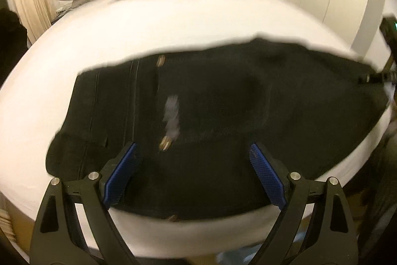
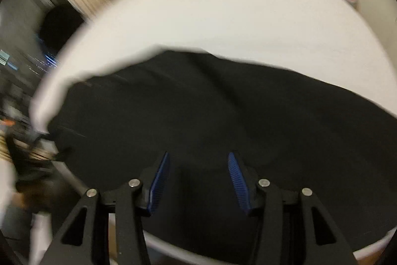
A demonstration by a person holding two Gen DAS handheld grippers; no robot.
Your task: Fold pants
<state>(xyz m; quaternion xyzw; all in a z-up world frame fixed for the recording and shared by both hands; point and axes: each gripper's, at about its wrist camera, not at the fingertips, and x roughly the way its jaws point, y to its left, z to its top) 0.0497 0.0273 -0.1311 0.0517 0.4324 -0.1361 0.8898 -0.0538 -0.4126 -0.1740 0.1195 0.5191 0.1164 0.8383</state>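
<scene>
The black pants lay flat across the white bed, filling the middle of both views; soft, limp cloth, I judged, best pinched at an edge or hem. The left gripper hovered over them, jaws spread wide and empty. The right gripper stood partly open above the dark cloth, gripping nothing.

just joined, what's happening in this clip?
A person is folding black pants spread on a white bed, with a hand-held gripper in each hand. The left hand-held gripper is wide open above the pants; the right hand-held gripper is also open over the fabric. Neither holds anything right now.
</scene>
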